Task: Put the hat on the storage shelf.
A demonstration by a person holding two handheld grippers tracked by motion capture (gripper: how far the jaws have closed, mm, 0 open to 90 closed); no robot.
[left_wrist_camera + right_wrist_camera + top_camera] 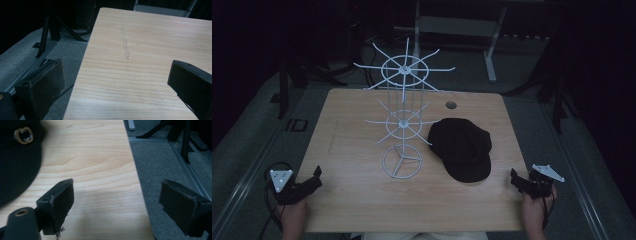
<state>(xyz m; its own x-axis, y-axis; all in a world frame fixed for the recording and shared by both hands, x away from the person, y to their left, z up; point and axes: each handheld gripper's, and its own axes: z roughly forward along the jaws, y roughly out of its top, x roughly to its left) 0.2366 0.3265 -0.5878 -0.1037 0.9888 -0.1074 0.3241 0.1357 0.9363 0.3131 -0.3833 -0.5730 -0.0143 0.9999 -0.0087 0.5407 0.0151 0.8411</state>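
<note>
A: How's the cap [462,147] look?
B: Black, soft, flat on the table [352,200], right of the rack [404,120], with a small gold badge.
A: Grippers?
B: Left gripper [314,177] and right gripper [517,181] both gape wide, holding nothing.

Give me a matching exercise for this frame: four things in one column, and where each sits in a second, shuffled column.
Things:
1. black cap
2. white wire rack
3. left gripper
4. right gripper

Places:
A. at the table's near left corner, fingers open with nothing between them
B. standing upright in the middle of the table
C. at the table's near right edge, fingers open with nothing between them
D. lying flat just right of the rack's base

Pairs: 1-D, 2-B, 3-A, 4-C
</note>
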